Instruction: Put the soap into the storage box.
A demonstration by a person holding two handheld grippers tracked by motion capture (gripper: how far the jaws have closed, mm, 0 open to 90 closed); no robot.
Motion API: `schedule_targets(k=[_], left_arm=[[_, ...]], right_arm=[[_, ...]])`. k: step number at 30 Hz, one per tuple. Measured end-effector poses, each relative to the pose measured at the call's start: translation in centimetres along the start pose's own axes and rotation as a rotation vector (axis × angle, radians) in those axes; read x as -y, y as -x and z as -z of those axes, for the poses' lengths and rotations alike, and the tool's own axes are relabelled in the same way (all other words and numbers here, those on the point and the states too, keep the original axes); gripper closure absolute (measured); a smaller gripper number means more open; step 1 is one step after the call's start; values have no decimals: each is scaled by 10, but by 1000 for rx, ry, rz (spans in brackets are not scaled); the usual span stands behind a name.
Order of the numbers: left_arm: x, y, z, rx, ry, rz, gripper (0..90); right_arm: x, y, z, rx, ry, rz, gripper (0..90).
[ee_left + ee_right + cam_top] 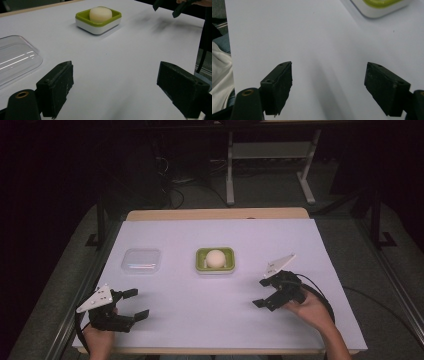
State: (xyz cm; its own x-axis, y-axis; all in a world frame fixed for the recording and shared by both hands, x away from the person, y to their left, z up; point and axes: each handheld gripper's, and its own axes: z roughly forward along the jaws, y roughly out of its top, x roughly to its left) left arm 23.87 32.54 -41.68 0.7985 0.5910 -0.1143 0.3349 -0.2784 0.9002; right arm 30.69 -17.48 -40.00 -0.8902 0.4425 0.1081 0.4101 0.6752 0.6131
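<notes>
Counter (220, 300): white sheet over a wooden top, carrying everything.
Left tongs (136, 304): near the front left corner, held low in the left hand (98, 340), jaws wide apart with nothing between them, pointing right.
Right tongs (262, 293): front right, held in the right hand (312, 310), jaws spread and empty, aimed left toward the centre.
Clear lid (141, 260): lying flat, left of the dish, apart from it.
Green soap dish (215, 260): at mid-counter, white base.
Soap bar (216, 257): pale, rounded, sitting in the dish.
</notes>
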Motion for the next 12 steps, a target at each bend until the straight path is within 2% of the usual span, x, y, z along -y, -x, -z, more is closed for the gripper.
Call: schedule_targets(k=[1,2,3,4,6,7,9,10,12], left_arm=[[0,0,0,0,0,0,131],[0,0,0,1,-4,-4,131],[0,0,0,1,-4,-4,131],[0,0,0,4,-6,-7,131],[0,0,0,6,-6,-7,131],[-1,0,-1,7,-8,-9,131],[-1,0,-2,7,-11,-12,131],[-1,0,-3,6,-18,-18,131],[-2,1,-4,12,-19,-19,131]], right_arm=[[0,0,0,0,0,0,215],[11,-5,0,23,-2,-48,221],[11,-5,0,23,-2,-48,221],[26,-12,0,37,24,-84,210],[46,-20,2,57,101,-110,215],[53,-25,4,56,110,-123,211],[57,-28,6,63,106,-123,193],[66,-35,11,119,130,-139,176],[68,-36,12,116,131,-142,175]])
